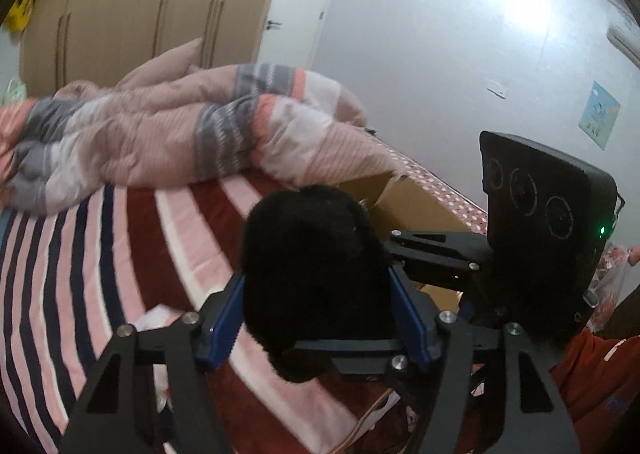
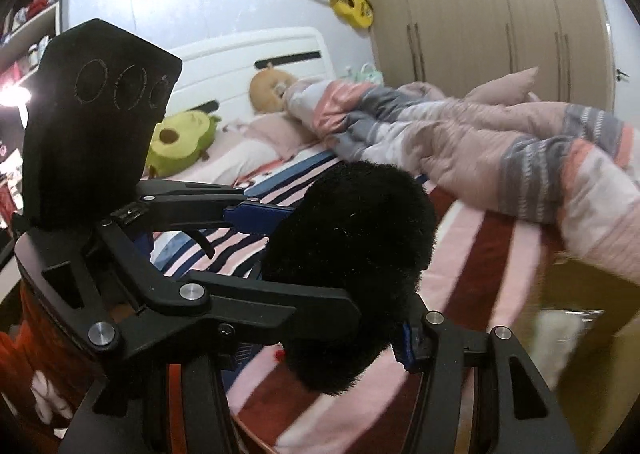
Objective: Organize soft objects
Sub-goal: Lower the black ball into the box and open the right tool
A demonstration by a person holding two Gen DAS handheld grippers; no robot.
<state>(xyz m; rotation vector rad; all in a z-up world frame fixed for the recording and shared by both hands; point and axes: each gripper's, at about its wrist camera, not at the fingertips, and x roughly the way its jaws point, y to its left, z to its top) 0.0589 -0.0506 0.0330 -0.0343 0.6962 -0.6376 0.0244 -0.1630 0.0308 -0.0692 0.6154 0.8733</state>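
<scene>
Black fuzzy plush (image 1: 316, 278) is pinched from both sides: left claw (image 1: 316, 306) clenches it between its blue pads (image 1: 408, 314), right claw (image 2: 348, 286) grips the same plush (image 2: 352, 242), lifted above the striped bed (image 1: 120, 254). Beyond the claws lies a crumpled pink-grey quilt (image 1: 168, 142); a cardboard box (image 1: 416, 202) sits just behind the plush, right of the left claw. Avocado plush (image 2: 180, 142) far ahead-left by the headboard (image 2: 248, 54).

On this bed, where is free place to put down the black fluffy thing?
Free: the striped sheet between the crumpled quilt and the fingers holding the black fluffy toy. Crowded: the headboard end with the avocado plush and round plush, and beside the cardboard box.
</scene>
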